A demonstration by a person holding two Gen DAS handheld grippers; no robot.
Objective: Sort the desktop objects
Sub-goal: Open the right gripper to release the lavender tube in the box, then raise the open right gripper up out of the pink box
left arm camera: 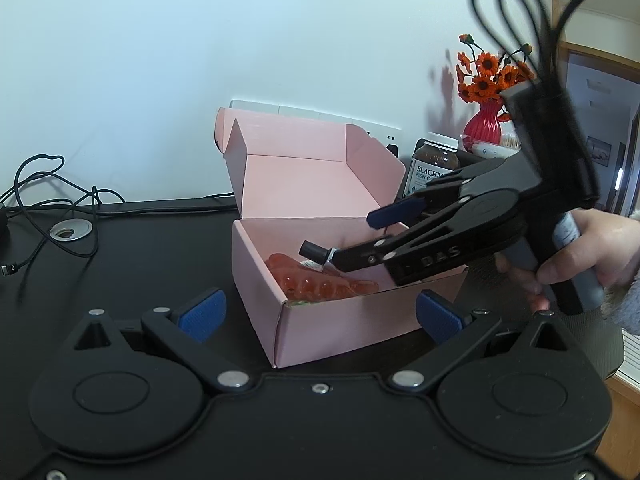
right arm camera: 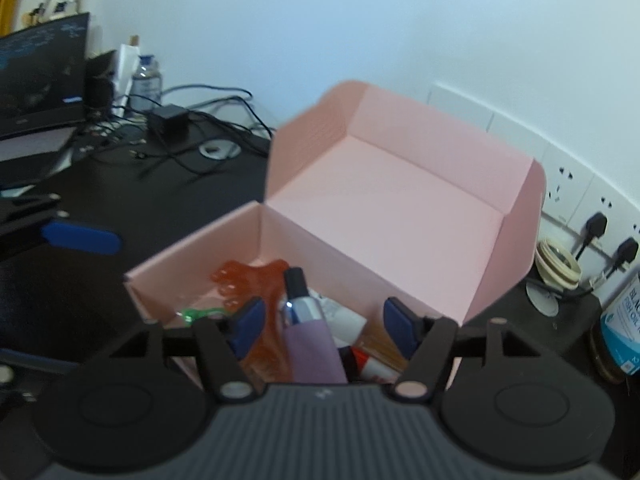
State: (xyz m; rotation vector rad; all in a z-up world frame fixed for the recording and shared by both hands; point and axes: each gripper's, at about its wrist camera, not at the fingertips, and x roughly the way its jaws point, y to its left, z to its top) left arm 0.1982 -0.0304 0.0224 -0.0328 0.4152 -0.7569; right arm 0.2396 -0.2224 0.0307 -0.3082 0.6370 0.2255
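A pink cardboard box (left arm camera: 320,328) (right arm camera: 192,256) stands on the black desk with its lid up. Inside lie an orange hair claw (left arm camera: 316,280) (right arm camera: 248,280), a small green item (right arm camera: 196,314) and a white tube with a red cap (right arm camera: 360,356). A lilac tube with a silver collar and black cap (right arm camera: 308,332) (left arm camera: 314,250) lies tilted in the box between the spread fingers of my right gripper (right arm camera: 324,326) (left arm camera: 356,240), which is open and not touching it. My left gripper (left arm camera: 320,314) is open just in front of the box, holding nothing.
A fish oil bottle (left arm camera: 434,164) (right arm camera: 624,328) and a red vase of orange flowers (left arm camera: 488,120) stand right of the box. Cables (left arm camera: 52,196), a desk grommet (left arm camera: 71,232) and a monitor (right arm camera: 40,76) sit to the left. Wall sockets (right arm camera: 580,200) are behind. A hand (left arm camera: 580,248) grips the right handle.
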